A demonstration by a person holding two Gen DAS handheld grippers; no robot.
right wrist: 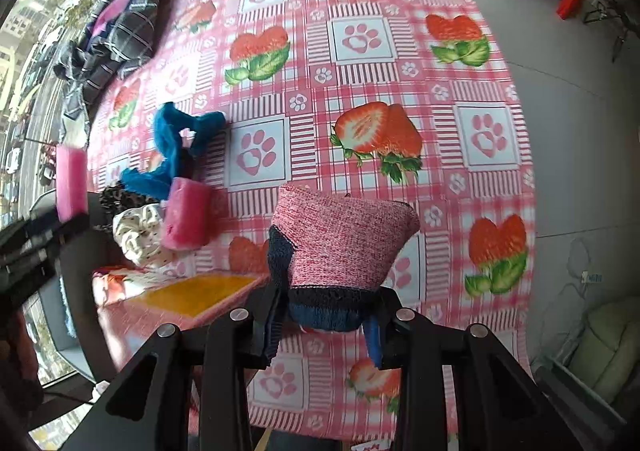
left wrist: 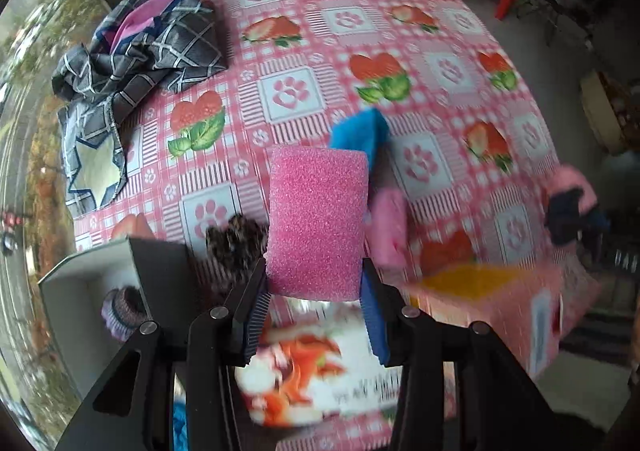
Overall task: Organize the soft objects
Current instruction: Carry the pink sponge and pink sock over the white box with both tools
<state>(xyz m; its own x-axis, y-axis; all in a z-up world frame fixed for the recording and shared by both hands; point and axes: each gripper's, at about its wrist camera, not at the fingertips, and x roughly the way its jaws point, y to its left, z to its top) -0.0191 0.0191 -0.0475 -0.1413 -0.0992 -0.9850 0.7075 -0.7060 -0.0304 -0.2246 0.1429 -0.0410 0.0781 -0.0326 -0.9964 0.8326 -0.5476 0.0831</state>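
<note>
Two grips loaded at once: left gripper (left wrist: 314, 291) clamped on the pink sponge (left wrist: 318, 221) above the grey box (left wrist: 86, 275), right gripper (right wrist: 326, 321) pinching the knitted pink-and-navy piece (right wrist: 340, 243) over the strawberry tablecloth (right wrist: 400, 51). Best lowered right into a container before releasing, with squeeze kept light so foam springs free cleanly.

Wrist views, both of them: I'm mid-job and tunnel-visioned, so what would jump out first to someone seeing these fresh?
First, each gripper is loaded: the left gripper clamps an upright pink sponge, and the right gripper pinches a pink knit sock with navy cuff. Next is the loud strawberry-and-paw-print tablecloth, with a blue fuzzy cloth and a second pink sponge lying to the left. A dark plaid fabric heap sits by the window.
</note>
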